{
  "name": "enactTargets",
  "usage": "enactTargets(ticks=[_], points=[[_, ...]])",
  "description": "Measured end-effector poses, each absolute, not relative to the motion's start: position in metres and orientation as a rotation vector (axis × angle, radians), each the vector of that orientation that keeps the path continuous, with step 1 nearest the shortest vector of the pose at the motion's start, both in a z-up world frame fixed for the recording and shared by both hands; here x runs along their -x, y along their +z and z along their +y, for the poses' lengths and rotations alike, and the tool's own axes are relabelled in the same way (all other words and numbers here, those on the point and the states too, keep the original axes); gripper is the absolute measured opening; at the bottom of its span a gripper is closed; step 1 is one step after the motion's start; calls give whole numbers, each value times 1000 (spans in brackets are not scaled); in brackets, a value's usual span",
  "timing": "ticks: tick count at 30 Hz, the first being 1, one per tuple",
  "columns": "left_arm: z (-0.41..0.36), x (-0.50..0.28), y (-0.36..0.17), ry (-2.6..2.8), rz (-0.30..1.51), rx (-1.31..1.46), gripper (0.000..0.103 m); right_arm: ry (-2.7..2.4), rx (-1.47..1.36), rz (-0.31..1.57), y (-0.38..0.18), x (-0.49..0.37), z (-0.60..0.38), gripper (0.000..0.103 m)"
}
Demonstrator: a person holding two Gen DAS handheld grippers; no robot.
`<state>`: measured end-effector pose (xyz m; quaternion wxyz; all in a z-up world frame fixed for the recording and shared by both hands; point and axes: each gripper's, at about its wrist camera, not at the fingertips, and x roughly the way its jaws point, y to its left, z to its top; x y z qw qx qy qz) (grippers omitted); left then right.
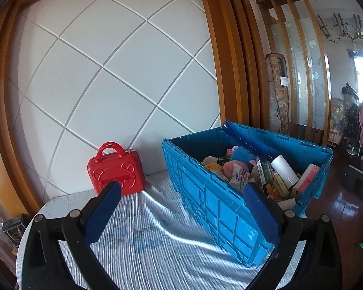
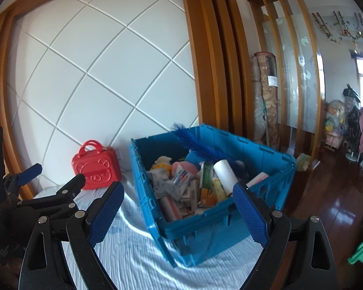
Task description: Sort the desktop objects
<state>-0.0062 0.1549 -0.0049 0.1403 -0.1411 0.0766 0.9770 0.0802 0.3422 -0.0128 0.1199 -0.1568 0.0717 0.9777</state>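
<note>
A blue plastic crate (image 1: 213,200) stands on the striped tablecloth (image 1: 142,236), filled with mixed items: a white roll (image 1: 284,170), plush toys, packets, boxes and a blue feather duster (image 1: 244,142). It also shows in the right wrist view (image 2: 205,227), with the white roll (image 2: 226,176). A red toy suitcase (image 1: 117,169) stands against the wall, left of the crate; it also shows in the right wrist view (image 2: 96,166). My left gripper (image 1: 181,193) is open and empty, in front of the crate. My right gripper (image 2: 179,193) is open and empty, before the crate's near corner. The left gripper (image 2: 53,176) shows at its left.
A white panelled wall with a wooden frame (image 1: 227,60) rises behind the table. The table's right edge drops to a dark wooden floor (image 2: 331,193). A rolled carpet (image 1: 278,91) leans by a slatted screen. Clutter stands far right.
</note>
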Motion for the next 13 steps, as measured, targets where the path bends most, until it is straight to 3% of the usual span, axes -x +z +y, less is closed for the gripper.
enactTargets(ticks=[13], points=[[184, -18, -4, 2791, 206, 355, 103, 2832, 477, 192, -16, -100, 360, 92]])
